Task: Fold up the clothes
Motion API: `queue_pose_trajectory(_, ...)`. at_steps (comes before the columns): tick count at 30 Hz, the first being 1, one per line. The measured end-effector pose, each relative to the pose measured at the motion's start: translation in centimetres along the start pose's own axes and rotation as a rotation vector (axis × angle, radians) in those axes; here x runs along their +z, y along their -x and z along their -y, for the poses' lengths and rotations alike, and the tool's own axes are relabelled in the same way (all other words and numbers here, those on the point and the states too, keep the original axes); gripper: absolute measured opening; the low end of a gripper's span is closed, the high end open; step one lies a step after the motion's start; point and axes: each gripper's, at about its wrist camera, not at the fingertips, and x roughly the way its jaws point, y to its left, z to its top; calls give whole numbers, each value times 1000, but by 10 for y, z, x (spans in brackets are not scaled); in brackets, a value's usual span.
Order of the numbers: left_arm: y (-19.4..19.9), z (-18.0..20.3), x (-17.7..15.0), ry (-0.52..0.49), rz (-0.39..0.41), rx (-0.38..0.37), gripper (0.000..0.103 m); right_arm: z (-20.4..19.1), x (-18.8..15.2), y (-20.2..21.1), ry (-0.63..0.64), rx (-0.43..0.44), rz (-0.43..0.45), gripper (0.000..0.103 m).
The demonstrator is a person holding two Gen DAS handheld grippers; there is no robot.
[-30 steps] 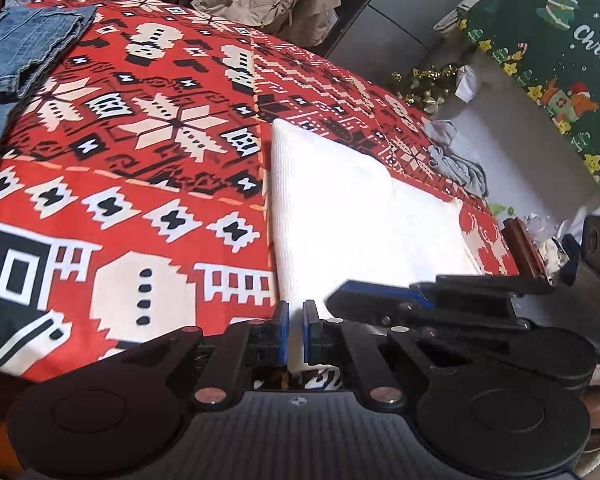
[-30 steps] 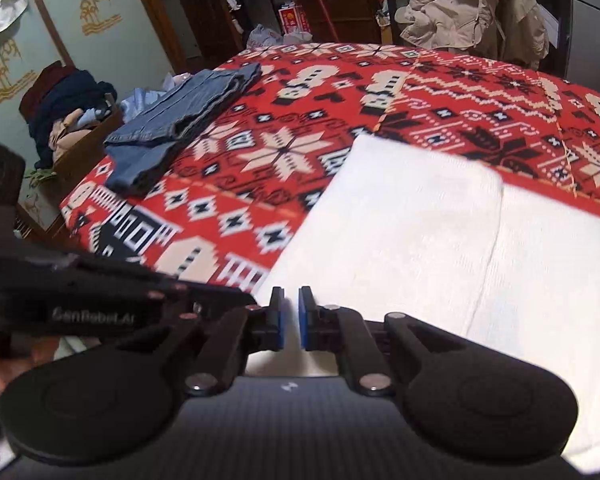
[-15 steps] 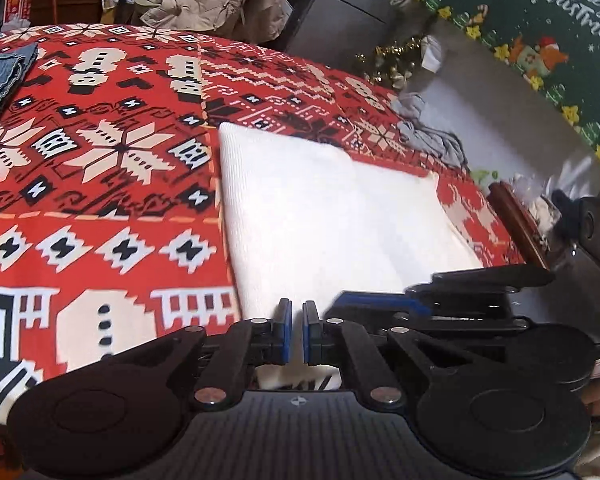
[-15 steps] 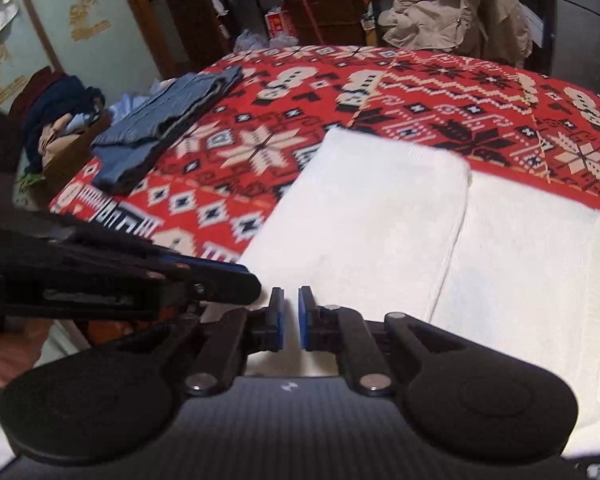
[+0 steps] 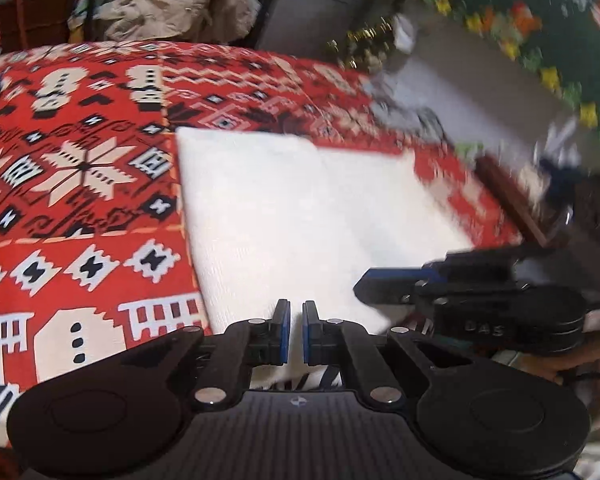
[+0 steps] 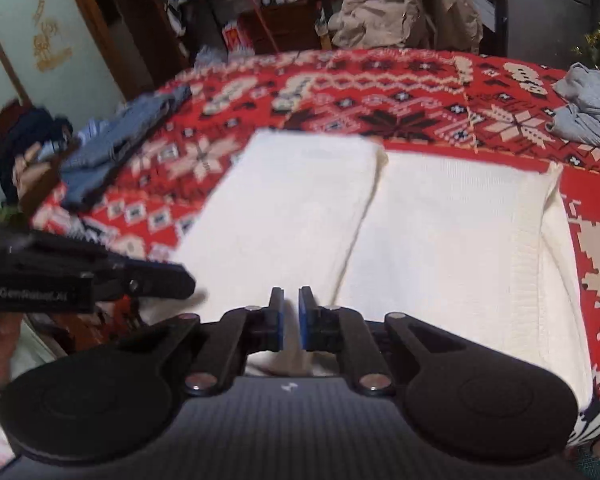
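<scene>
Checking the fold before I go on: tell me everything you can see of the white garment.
The white garment is a ribbed knit lying flat on the red patterned cloth. One side panel is folded over the middle, leaving a straight seam. Its near edge sits between the pads of both shut grippers, left and right.

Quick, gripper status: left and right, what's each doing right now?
Left gripper: shut; white garment edge seems to lie between its pads, a grip cannot be told.
Right gripper: shut, same doubt.
</scene>
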Motion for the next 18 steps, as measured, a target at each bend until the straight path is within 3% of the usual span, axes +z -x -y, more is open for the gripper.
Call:
queue_pose_trajectory(5,5,0,-7,-14,-26,-22,5,-2,-17,13,4,28,-7,8)
queue_pose_trajectory(12,1,10,4,-12,15,-45,5,-7,-10,26,-14,43,26,9)
queue_pose_trajectory(18,-13,21,1,-68,-24,-14,4,-27,-8,7,86,-3,-3,9)
